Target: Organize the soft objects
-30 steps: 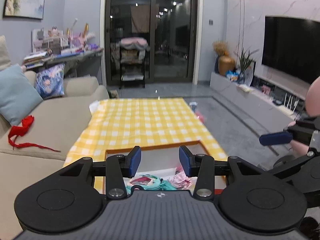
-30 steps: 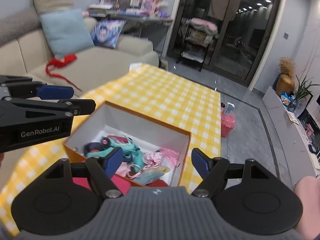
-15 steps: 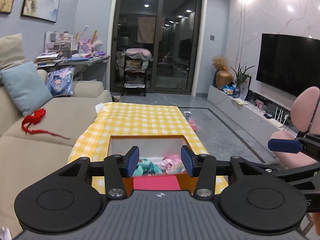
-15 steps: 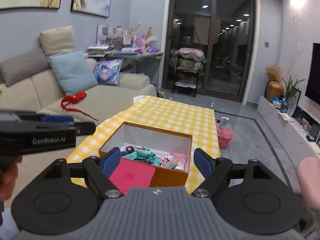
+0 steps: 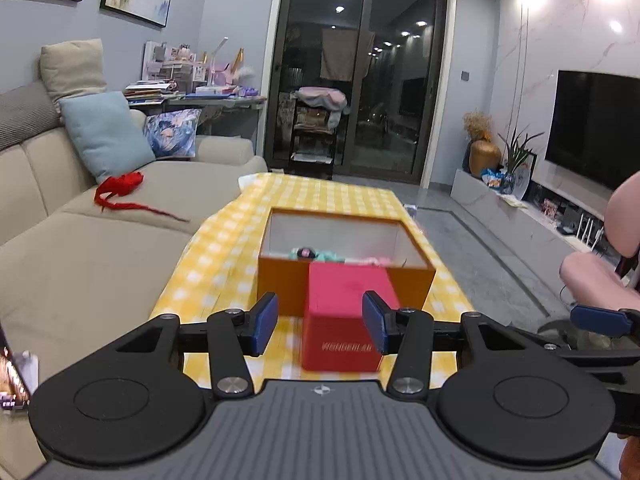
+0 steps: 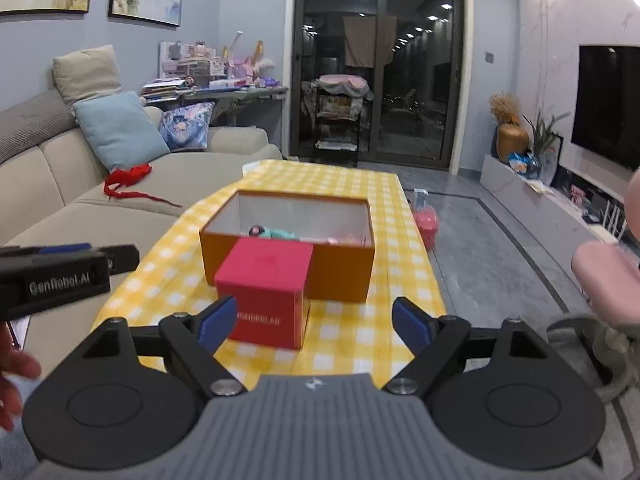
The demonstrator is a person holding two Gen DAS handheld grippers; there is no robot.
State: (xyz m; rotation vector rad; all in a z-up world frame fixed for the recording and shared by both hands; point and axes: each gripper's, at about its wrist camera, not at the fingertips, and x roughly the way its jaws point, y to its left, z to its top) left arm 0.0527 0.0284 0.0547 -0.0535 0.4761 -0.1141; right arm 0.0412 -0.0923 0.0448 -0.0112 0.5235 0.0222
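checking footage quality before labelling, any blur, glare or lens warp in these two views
Left wrist view: red box and its lettering are slightly smeared; ceiling lights flare at top right; door frame bows. Right wrist view: the left claw at the edge is motion-blurred; the orange box reads fairly sharp.

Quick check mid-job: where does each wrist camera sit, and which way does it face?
Left wrist: behind the open left tool, facing the small red box before the open orange cardboard box; right tool's blue pad at right.
Right wrist: behind the open right tool, facing the same boxes; left tool and a hand at left.
Shared: yellow checked tablecloth, beige sofa.
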